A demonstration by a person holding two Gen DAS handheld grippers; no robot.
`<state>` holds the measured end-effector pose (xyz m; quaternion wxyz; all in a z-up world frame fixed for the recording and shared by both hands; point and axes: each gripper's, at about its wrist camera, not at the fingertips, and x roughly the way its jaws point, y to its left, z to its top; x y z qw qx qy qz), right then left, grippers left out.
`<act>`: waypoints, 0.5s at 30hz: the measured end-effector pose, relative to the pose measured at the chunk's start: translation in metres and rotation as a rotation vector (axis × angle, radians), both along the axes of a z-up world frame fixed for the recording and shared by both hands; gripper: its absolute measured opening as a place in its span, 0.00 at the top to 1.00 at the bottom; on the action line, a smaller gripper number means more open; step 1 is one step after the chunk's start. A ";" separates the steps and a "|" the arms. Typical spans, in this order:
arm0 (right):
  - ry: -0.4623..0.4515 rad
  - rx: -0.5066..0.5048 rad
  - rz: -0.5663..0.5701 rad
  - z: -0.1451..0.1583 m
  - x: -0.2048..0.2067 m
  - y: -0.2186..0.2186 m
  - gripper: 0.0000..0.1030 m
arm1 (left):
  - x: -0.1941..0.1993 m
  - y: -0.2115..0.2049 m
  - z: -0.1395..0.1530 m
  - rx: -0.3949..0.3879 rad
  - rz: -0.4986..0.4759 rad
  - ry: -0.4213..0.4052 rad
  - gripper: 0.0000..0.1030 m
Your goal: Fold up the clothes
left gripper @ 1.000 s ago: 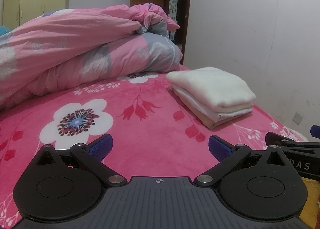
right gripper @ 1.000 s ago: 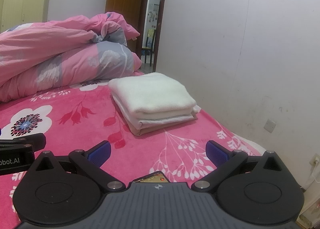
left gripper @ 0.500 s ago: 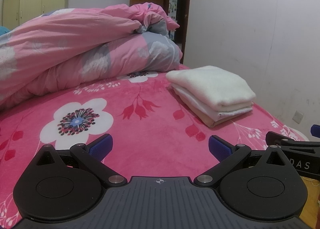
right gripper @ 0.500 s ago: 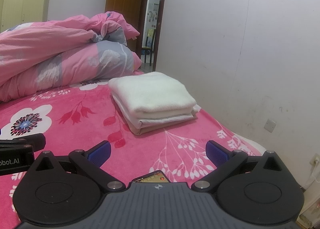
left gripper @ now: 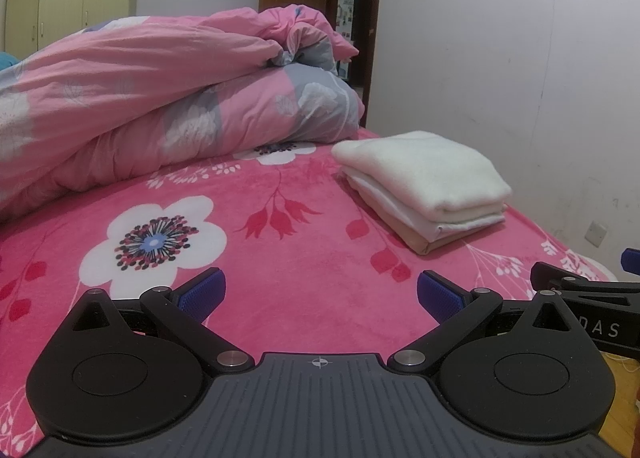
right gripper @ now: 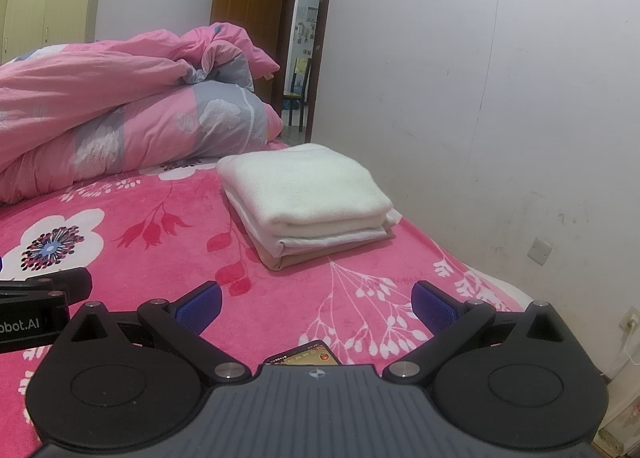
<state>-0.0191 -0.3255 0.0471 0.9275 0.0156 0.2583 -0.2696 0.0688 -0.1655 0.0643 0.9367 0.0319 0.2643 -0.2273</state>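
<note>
Left tongs (left gripper: 318, 292) gape wide over the pink bed (left gripper: 280, 258), nothing in them; quilt (left gripper: 160, 106) bunched far left. Only the right view shows a phone (right gripper: 302, 354), mostly hidden under the equally spread, empty right tongs (right gripper: 316, 304). Folded clothes (right gripper: 308, 198) sit stacked neatly near the bed's right edge.

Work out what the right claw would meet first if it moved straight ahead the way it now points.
Probably the stack of folded clothes. The right claw is open and empty, low over the pink floral bedspread; the stack lies almost dead ahead. Depth is unclear, so it could brush the bedspread first.
</note>
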 end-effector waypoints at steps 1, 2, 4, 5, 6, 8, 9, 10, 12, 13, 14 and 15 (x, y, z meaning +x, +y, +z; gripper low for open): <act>0.000 0.000 0.000 0.000 0.000 0.000 0.00 | 0.000 0.000 0.000 0.000 0.000 0.000 0.00; 0.000 0.001 0.000 0.000 0.000 0.000 0.00 | 0.000 0.000 0.000 0.001 -0.001 0.000 0.00; 0.000 0.001 -0.001 0.000 0.000 0.000 0.00 | 0.000 0.000 0.000 0.001 0.000 0.000 0.00; 0.000 0.001 -0.001 0.000 0.000 0.000 0.00 | 0.000 0.000 0.000 0.001 -0.001 0.000 0.00; 0.000 0.001 -0.001 0.000 0.000 0.000 0.00 | 0.000 0.000 0.000 0.000 -0.001 0.001 0.00; 0.000 0.000 -0.001 0.000 0.000 0.000 0.00 | 0.001 0.000 0.000 0.000 -0.001 0.001 0.00; 0.000 0.000 0.000 0.000 0.000 0.000 0.00 | 0.001 0.000 0.000 0.000 -0.001 0.002 0.00; 0.000 0.000 -0.001 0.000 0.000 0.000 0.00 | 0.001 0.000 0.000 0.000 -0.002 0.002 0.00; 0.001 0.001 -0.001 0.000 -0.001 0.001 0.00 | 0.001 0.001 0.000 0.000 -0.002 0.002 0.00; 0.000 0.001 -0.001 0.000 -0.001 0.001 0.00 | 0.002 0.001 0.000 0.000 -0.002 0.002 0.00; 0.001 0.001 -0.002 0.000 -0.001 0.001 0.00 | 0.002 0.001 0.000 -0.001 -0.002 0.003 0.00; 0.001 0.000 -0.002 0.000 -0.001 0.001 0.00 | 0.002 0.001 0.000 -0.001 -0.001 0.003 0.00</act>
